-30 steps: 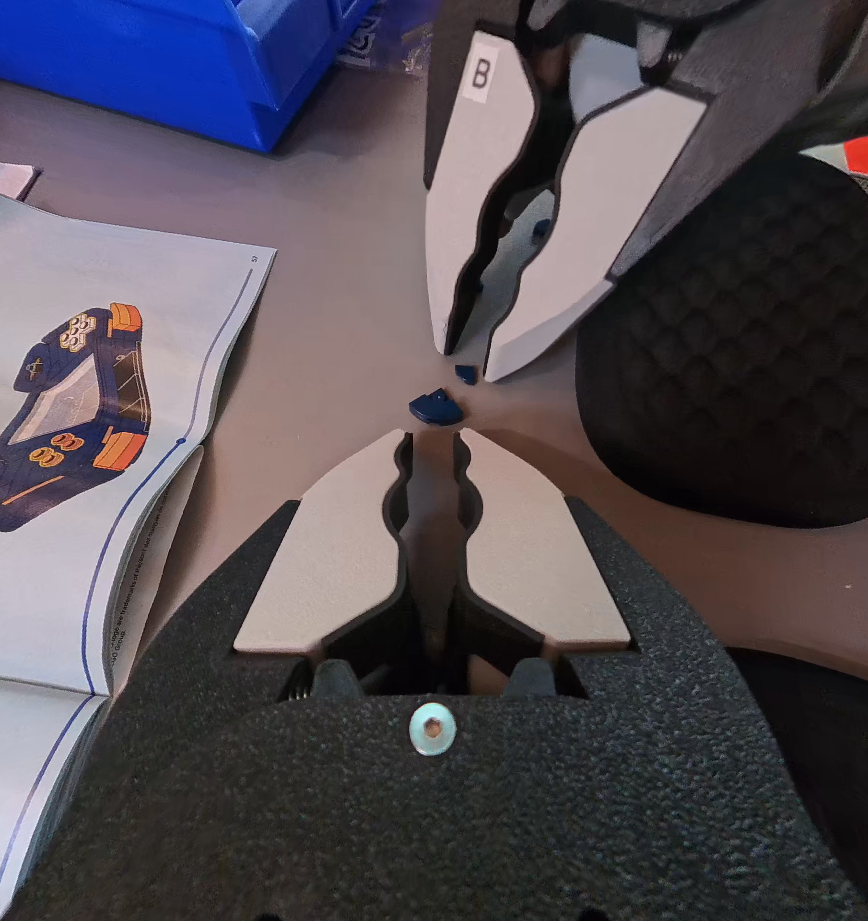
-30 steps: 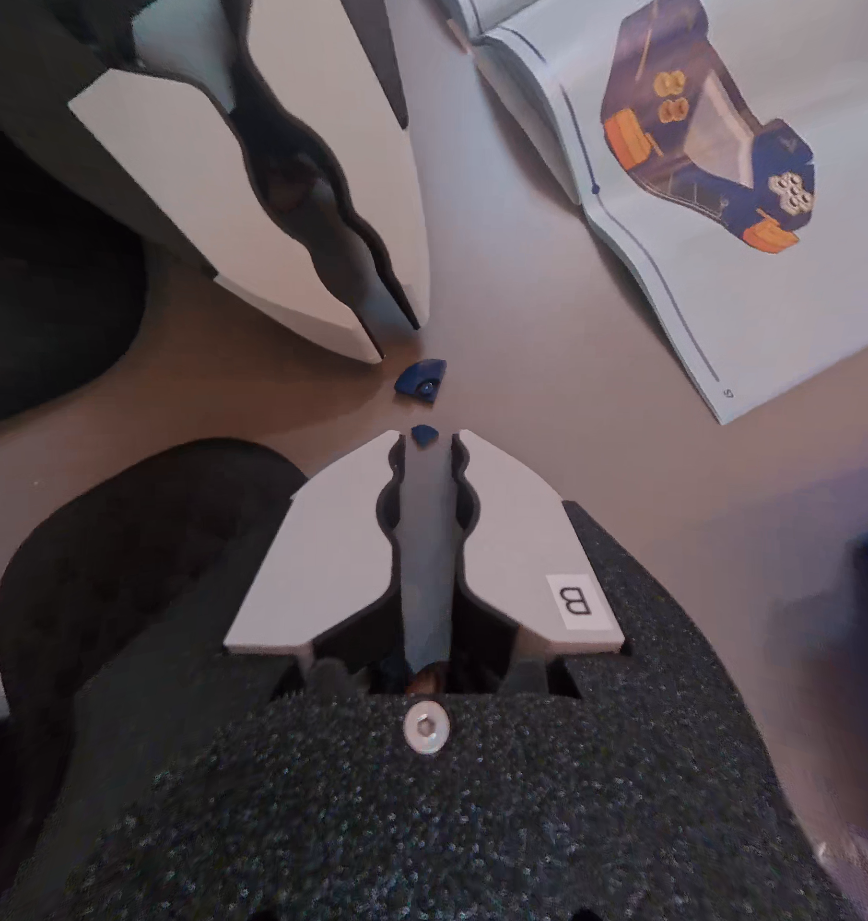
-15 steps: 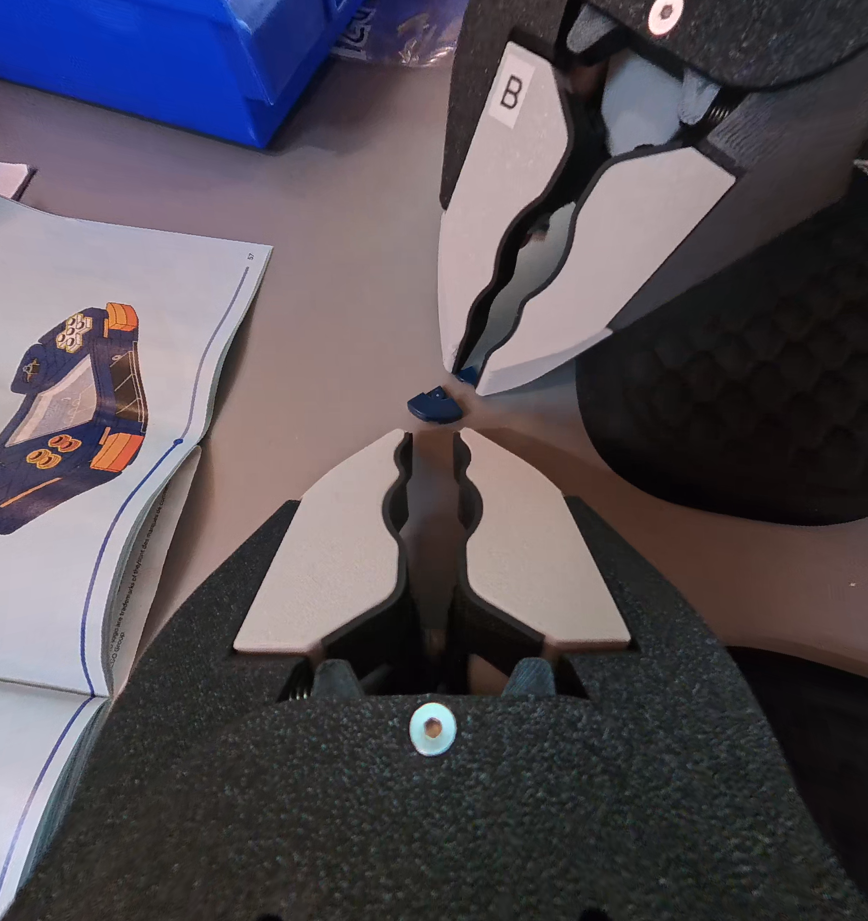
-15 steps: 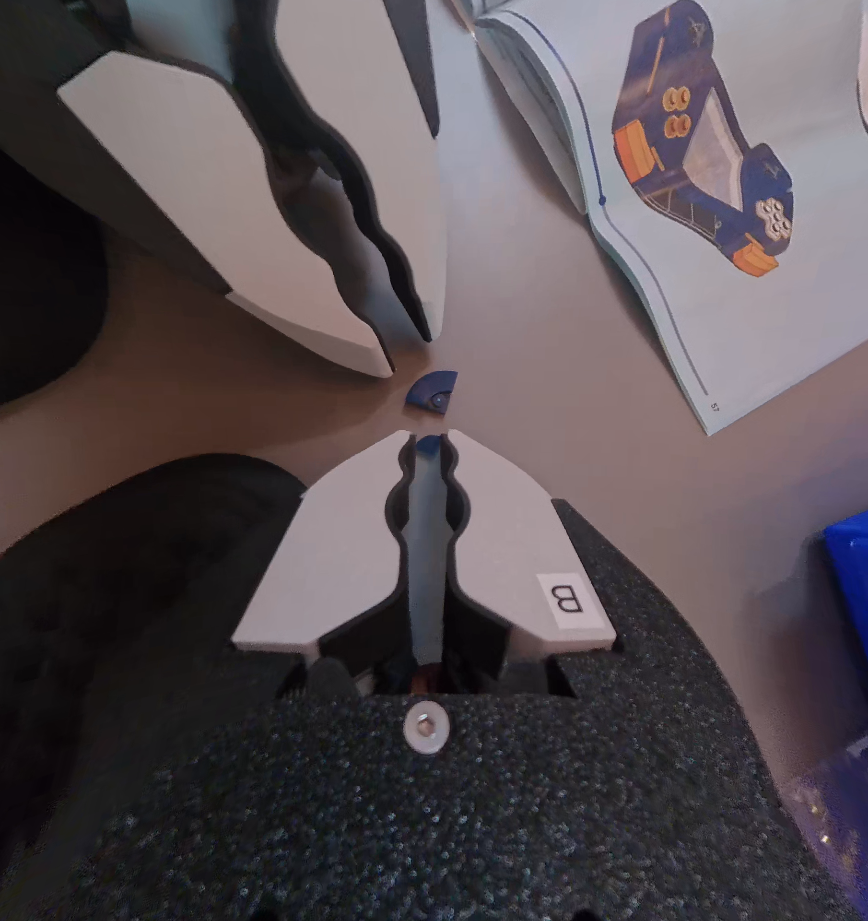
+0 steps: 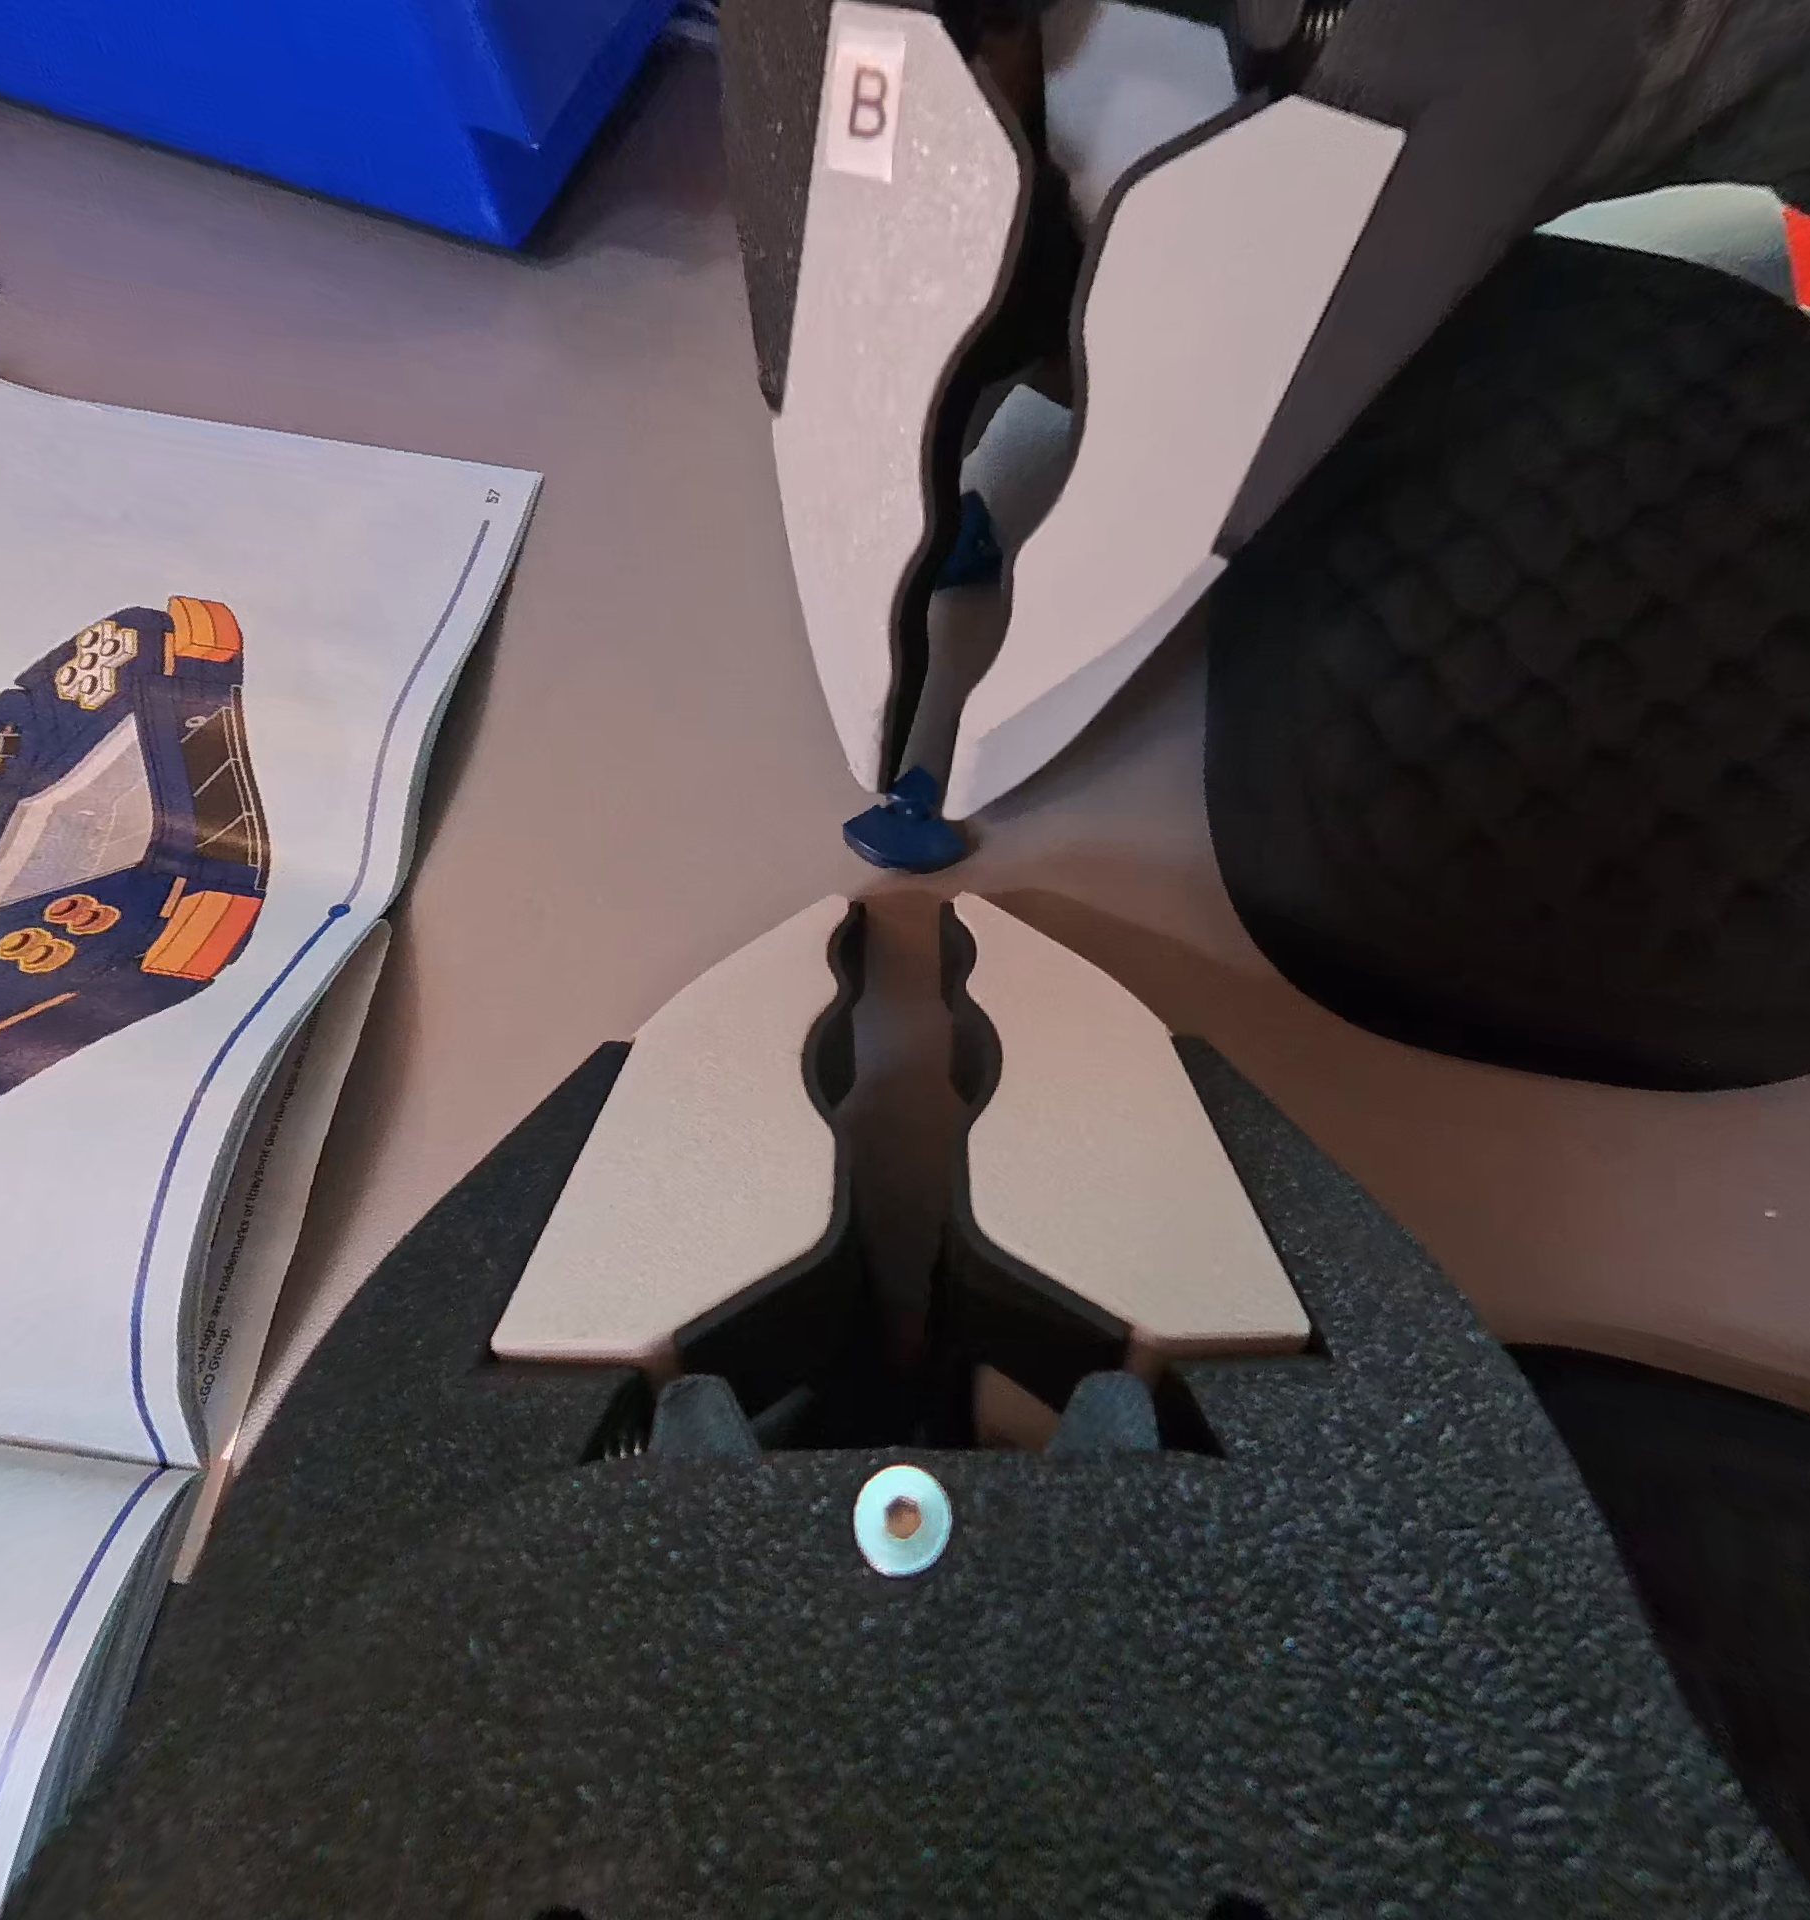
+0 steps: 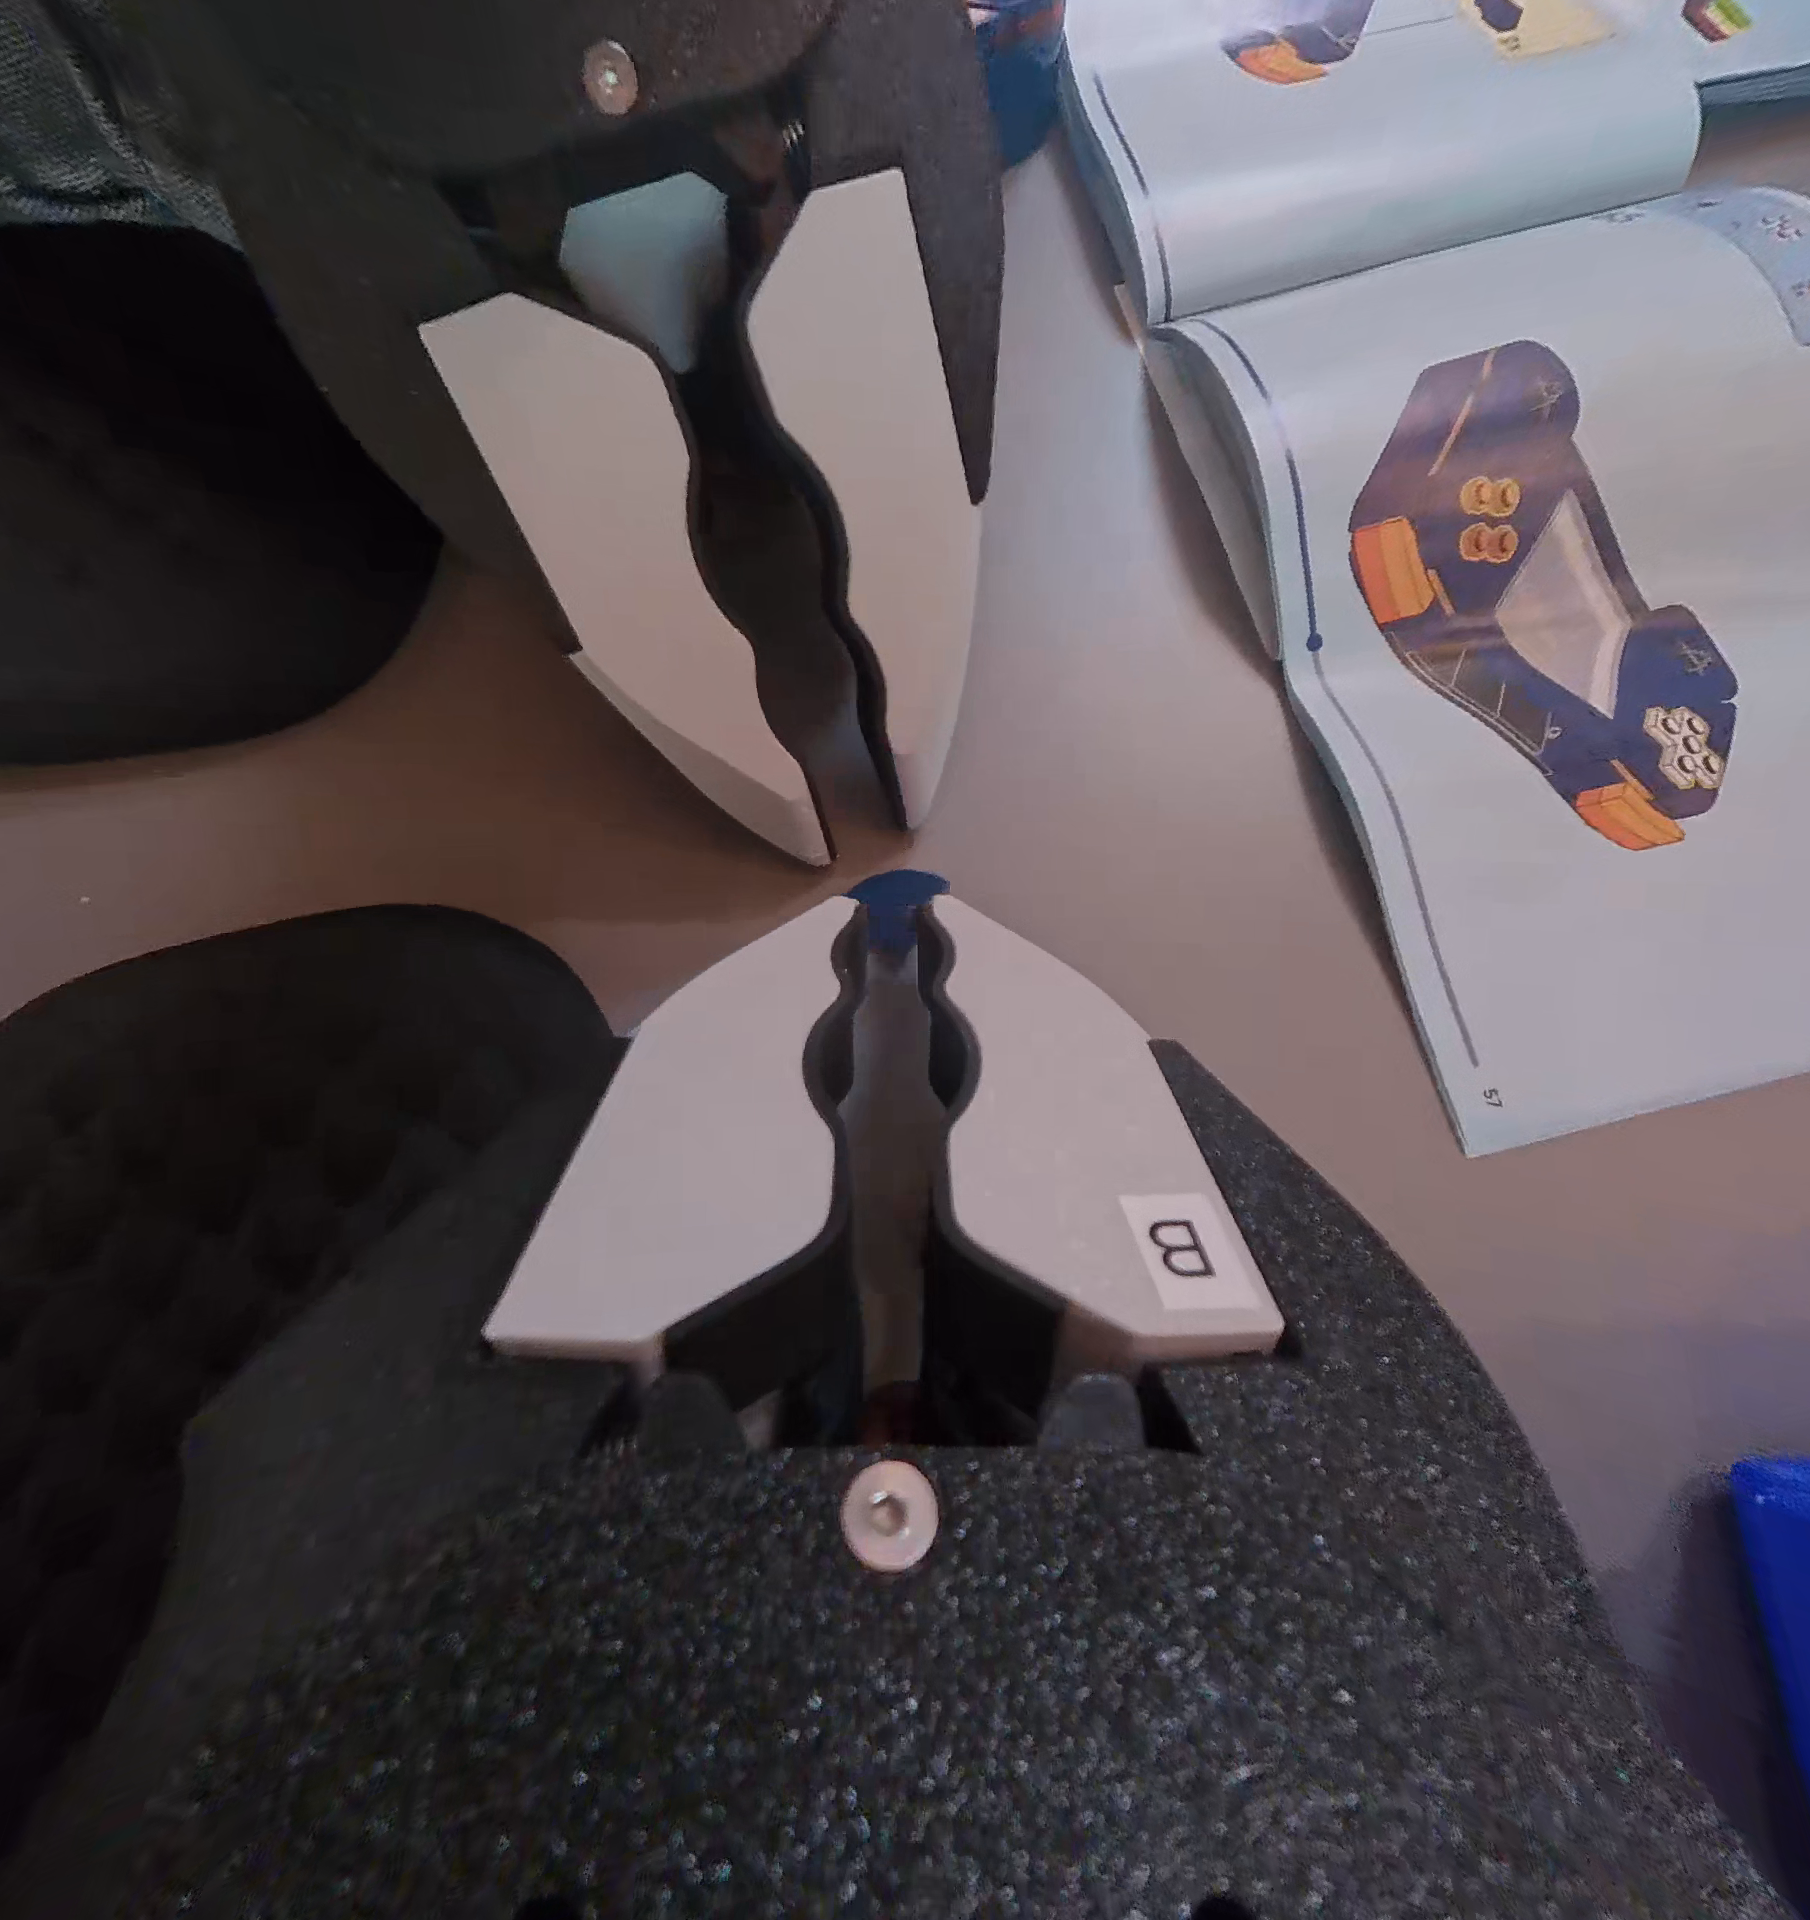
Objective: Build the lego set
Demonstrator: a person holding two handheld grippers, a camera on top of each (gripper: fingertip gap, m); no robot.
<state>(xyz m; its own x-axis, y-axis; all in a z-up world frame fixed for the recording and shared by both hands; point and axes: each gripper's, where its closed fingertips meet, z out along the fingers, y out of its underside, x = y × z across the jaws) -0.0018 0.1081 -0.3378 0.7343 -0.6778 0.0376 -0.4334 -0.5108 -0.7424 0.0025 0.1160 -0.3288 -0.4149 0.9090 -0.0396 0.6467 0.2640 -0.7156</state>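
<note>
The right gripper (image 6: 888, 914) has picked up the small blue piece (image 6: 890, 928) and now pinches it at its tips, pressed onto the bigger blue piece (image 5: 903, 837) on the table. The left gripper (image 5: 901, 906), tips a little apart and empty, waits just beside them. The two pieces look ready to snap together.

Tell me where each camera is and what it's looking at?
Left wrist view: sits on the left gripper, looking along its fingers over the grey table at the right gripper opposite, with the booklet to one side.
Right wrist view: sits on the right gripper, facing back at the left gripper; a small blue piece is pinched in its tips.
Shared: both grippers, the blue pieces between their tips, the booklet, a blue bin.
</note>
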